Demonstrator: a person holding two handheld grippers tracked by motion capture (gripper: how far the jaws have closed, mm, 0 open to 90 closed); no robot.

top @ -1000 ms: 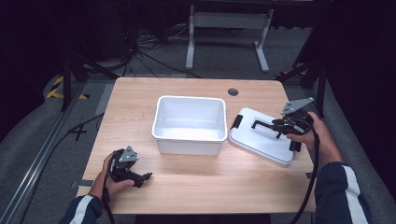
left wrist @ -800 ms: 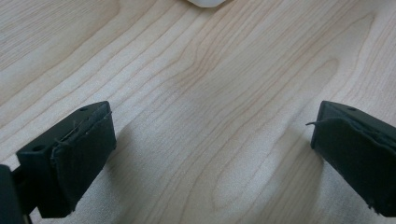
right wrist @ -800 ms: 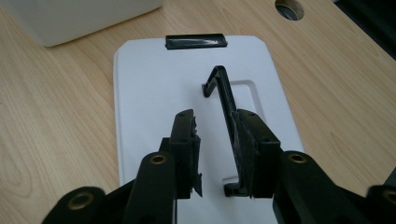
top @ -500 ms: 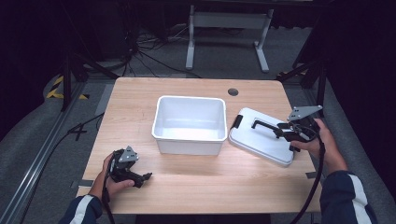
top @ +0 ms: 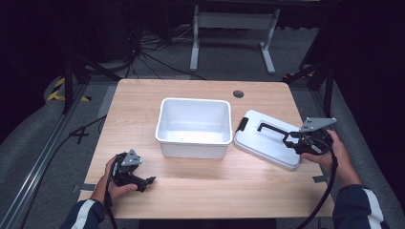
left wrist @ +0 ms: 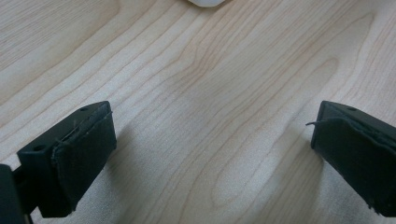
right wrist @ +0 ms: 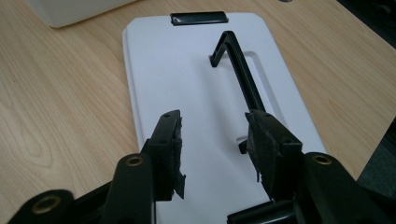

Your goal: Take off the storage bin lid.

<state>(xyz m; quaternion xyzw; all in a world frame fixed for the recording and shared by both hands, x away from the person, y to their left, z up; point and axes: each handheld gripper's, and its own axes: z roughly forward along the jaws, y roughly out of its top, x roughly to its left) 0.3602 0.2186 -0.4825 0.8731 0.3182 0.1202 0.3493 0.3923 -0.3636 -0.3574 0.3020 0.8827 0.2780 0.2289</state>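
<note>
White lid (right wrist: pixel 187 88) lies lengthwise away from right gripper (right wrist: pixel 215 140), both grippers' fingers spread.

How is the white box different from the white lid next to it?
The box is deep and open on top with nothing visible inside, while the lid is flat and thin. The lid has a black handle and a black clip; the box shows neither. The box sits square on the table; the lid lies turned at an angle. Both are white plastic.
</note>
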